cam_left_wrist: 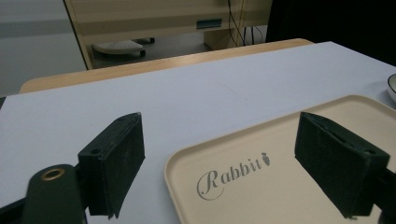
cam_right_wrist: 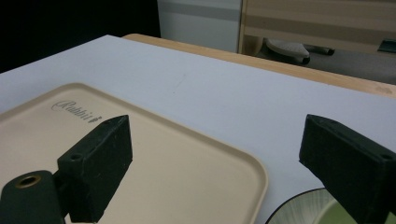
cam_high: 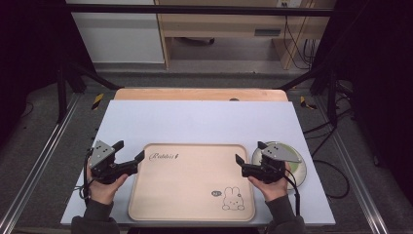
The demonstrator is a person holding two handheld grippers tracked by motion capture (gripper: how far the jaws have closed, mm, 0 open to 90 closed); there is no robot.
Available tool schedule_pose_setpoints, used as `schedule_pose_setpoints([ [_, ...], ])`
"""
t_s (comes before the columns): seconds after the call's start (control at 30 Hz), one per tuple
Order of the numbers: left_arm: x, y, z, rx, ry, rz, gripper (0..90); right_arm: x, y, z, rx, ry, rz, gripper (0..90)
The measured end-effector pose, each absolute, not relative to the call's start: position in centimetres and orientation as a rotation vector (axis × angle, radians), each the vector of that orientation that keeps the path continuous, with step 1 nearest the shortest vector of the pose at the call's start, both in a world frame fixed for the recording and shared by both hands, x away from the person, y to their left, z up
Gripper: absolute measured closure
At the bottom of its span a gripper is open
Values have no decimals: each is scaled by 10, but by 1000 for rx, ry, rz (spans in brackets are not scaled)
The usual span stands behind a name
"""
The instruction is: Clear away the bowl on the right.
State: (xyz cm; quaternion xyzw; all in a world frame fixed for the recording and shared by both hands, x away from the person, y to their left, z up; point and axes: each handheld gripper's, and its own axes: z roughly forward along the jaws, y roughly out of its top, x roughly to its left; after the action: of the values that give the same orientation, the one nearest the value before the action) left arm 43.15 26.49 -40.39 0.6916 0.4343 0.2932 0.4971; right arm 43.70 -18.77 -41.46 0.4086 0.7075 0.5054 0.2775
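Observation:
A beige tray (cam_high: 190, 185) printed with "Rabbit" and a bunny drawing lies at the front middle of the table. My left gripper (cam_high: 130, 150) hovers at the tray's far left corner, open, with nothing held. In the left gripper view the tray's corner (cam_left_wrist: 280, 186) lies below the gap of my left gripper (cam_left_wrist: 224, 158). My right gripper (cam_high: 249, 152) stands open at the tray's right edge. It is above a round plate (cam_high: 298, 170) with a green inside and a dark rim. In the right gripper view my right gripper (cam_right_wrist: 222, 158) straddles the tray's edge (cam_right_wrist: 163, 163) and the plate (cam_right_wrist: 303, 212).
A white mat (cam_high: 204, 122) covers the wooden table (cam_high: 199, 94); its far half is bare. Dark frame posts (cam_high: 61, 83) stand at both sides. Wooden furniture (cam_high: 219, 24) and cables (cam_high: 297, 44) lie beyond the table's far edge.

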Motion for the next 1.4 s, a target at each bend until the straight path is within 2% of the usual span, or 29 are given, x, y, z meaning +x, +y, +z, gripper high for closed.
schedule_pose_setpoints([
  [0.63, 431, 267, -404, 1678, 1060, 718, 155, 431, -193, -403, 1085, 1875, 1324, 104],
  [1.4, 432, 264, -407, 1689, 1057, 714, 155, 423, -241, -379, 1171, 1763, 1282, 135],
])
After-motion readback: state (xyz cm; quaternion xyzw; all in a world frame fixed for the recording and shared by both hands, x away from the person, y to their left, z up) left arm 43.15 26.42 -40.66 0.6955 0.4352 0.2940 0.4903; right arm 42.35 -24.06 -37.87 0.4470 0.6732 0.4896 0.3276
